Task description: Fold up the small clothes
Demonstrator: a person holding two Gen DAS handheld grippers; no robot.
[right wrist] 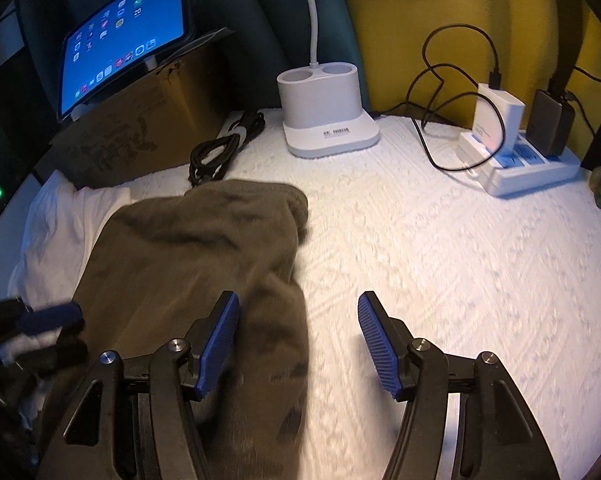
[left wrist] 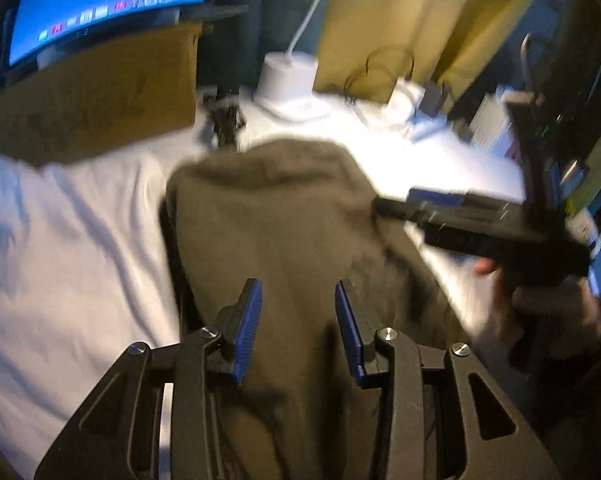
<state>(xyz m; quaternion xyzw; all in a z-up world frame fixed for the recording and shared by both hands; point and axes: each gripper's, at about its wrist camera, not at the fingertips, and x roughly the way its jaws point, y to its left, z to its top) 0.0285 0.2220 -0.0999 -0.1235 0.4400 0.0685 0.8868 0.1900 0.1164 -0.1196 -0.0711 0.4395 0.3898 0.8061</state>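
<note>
An olive-brown garment (left wrist: 268, 216) lies lengthwise on the white textured cloth; in the right wrist view the garment (right wrist: 204, 248) fills the lower left. My left gripper (left wrist: 298, 296) is open, hovering over the garment's near part, nothing between its blue pads. It also shows at the left edge of the right wrist view (right wrist: 48, 320). My right gripper (right wrist: 298, 308) is open and empty, its left finger (right wrist: 220, 332) over the garment's right edge, its right finger over bare cloth. In the left wrist view the right gripper (left wrist: 400, 204) reaches the garment's right side, blurred.
A cardboard box (right wrist: 140, 132) with a lit tablet (right wrist: 124, 36) stands at the back left. A white lamp base (right wrist: 324, 120), a coiled black cable (right wrist: 224, 148) and a power strip with chargers (right wrist: 520, 152) line the back. A white cloth (right wrist: 60, 232) lies left of the garment.
</note>
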